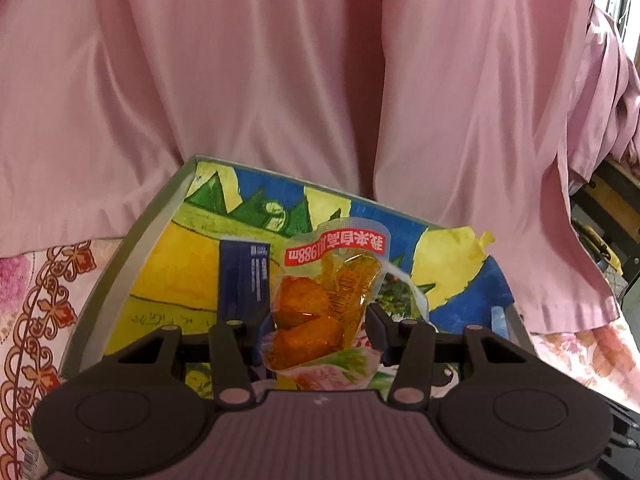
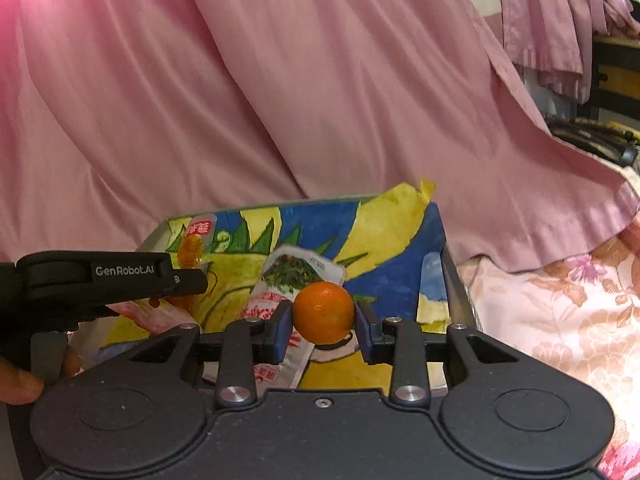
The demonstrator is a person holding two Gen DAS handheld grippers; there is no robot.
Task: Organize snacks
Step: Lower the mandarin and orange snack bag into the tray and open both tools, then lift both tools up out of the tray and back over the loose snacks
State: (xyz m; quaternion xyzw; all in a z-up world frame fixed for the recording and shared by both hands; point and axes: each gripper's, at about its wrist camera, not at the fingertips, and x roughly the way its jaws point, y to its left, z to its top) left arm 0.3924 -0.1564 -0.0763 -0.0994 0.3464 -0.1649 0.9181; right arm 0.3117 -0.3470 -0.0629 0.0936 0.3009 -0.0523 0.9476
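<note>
At lower centre, the left gripper [image 1: 316, 320] is partly open, probably clamping the clear snack packet [image 1: 320, 300]. The right gripper [image 2: 323, 314] grips a small orange [image 2: 323, 312], both over the painted box [image 2: 400, 240].

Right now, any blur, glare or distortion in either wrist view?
Left wrist: fisheye bends the tray rim; glare on the snack pouch; curtain soft. Right wrist: orange sharp, small highlight; pink cast top left; edges bowed.

The black left claw [image 2: 192, 280] bears white "GenRobot.AI" lettering; the right claw [image 2: 324, 320] has blue pads and silver screws.
</note>
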